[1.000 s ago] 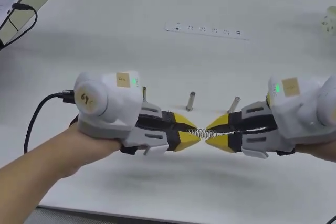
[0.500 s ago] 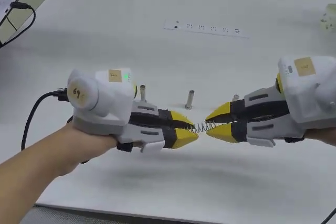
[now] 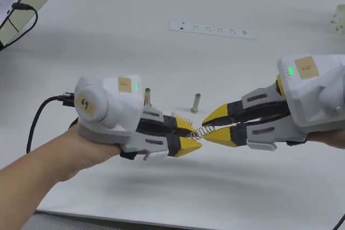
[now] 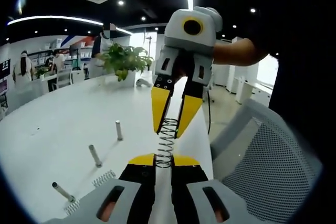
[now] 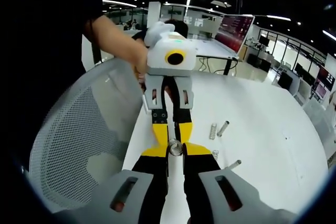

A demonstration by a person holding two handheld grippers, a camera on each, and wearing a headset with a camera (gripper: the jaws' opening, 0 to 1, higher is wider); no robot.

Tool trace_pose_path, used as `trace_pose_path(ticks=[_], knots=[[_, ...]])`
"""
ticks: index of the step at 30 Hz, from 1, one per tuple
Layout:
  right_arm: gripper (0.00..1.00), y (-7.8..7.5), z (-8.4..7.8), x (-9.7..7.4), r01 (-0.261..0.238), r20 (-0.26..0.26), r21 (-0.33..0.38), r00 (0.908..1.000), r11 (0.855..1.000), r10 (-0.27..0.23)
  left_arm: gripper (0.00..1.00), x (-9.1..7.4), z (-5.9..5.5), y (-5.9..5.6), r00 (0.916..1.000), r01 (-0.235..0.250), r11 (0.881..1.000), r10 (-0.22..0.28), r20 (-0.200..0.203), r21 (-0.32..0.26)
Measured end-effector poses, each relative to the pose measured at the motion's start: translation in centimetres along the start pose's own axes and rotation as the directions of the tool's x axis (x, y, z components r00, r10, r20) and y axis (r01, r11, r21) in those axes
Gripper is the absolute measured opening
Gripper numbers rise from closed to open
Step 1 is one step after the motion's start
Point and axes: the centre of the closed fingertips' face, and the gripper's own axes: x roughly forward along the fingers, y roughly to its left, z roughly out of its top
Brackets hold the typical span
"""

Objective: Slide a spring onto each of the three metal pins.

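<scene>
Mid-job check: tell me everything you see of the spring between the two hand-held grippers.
The spring is a thin, silvery wire coil with open turns, held in the air, apart from the pins. One end is clamped in the left hand-held gripper; the other end sits between the jaws of the right hand-held gripper, grip unclear. It runs nearly straight between them.

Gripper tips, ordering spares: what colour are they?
Yellow, on left gripper and right gripper; clearest in head view.

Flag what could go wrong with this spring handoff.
1. The spring, in mid-air, spans left gripper to right gripper by its ends only; a weak pinch at either end could let it flick away.
2. A loose spring lies near the pins, close behind the grippers; a low swing might knock it away.
</scene>
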Motion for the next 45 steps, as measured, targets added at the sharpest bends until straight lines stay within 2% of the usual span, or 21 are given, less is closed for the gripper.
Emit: trace_pose_path(ticks=[5,11,12,14,15,16,17,18,21,23,26,28,31,38,45], knots=[[0.07,0.0,0.5,0.0,-0.006,0.033,0.032,0.9994,0.999,0.005,0.02,0.1,0.0,0.1,1.0000,0.005,1.000,-0.005,-0.008,0.020],[0.07,-0.1,0.6,0.0,-0.011,0.037,0.039,0.9993,0.999,0.010,0.02,0.2,0.0,0.3,0.9999,0.006,1.000,-0.006,-0.008,0.026],[0.07,0.0,0.7,0.1,-0.014,0.044,0.045,0.9989,0.999,0.012,0.02,0.2,0.0,0.2,0.9999,0.007,1.000,-0.007,-0.008,0.026],[0.07,0.2,1.9,0.3,-0.028,0.101,0.090,0.9947,0.996,0.019,0.02,0.3,0.3,0.0,0.9998,0.019,0.999,-0.019,0.003,0.026],[0.07,0.2,2.0,0.4,-0.031,0.095,0.077,0.9952,0.997,0.024,0.02,0.5,0.4,-0.2,0.9999,0.017,0.999,-0.017,0.000,0.035],[0.07,0.2,1.9,0.8,-0.027,0.079,0.049,0.9966,0.998,0.023,0.02,0.6,0.2,-0.1,0.9998,0.008,0.998,-0.007,-0.020,0.069],[0.07,0.2,1.9,1.0,-0.027,0.076,0.040,0.9968,0.999,0.024,0.02,0.6,0.0,-0.1,0.9994,0.002,0.997,0.001,-0.035,0.079],[0.07,0.2,1.9,1.1,-0.027,0.080,0.051,0.9965,0.998,0.023,0.02,0.7,0.0,-0.1,0.9994,0.003,0.997,0.000,-0.034,0.074],[0.07,0.2,2.3,1.2,-0.018,0.108,0.056,0.9940,0.998,0.012,0.02,0.5,0.1,-0.1,0.9997,-0.001,0.998,0.003,-0.026,0.068],[0.07,0.0,2.8,1.3,-0.002,0.147,0.081,0.9890,0.997,-0.010,0.02,0.4,0.3,0.0,0.9998,-0.008,0.998,0.009,-0.019,0.063],[0.06,0.0,2.4,1.3,0.017,0.162,0.079,0.9864,0.997,-0.030,0.02,0.3,0.1,0.2,0.9994,-0.022,0.997,0.024,-0.026,0.069],[0.06,-0.1,2.4,1.1,0.029,0.183,0.095,0.9820,0.995,-0.046,0.03,0.1,0.1,0.3,0.9995,-0.023,0.998,0.024,-0.020,0.054],[0.06,-0.2,2.5,1.0,0.040,0.189,0.094,0.9803,0.995,-0.058,0.03,0.2,0.3,0.1,0.9997,-0.023,0.999,0.024,-0.010,0.047],[0.06,-0.3,2.4,1.1,0.071,0.160,0.055,0.9840,0.996,-0.079,0.03,0.5,0.2,0.3,0.9993,-0.034,0.998,0.035,-0.012,0.048],[0.06,-0.5,2.0,1.3,0.064,0.143,0.060,0.9871,0.996,-0.072,0.05,0.5,0.1,0.4,0.9992,-0.039,0.999,0.039,-0.010,0.025]])
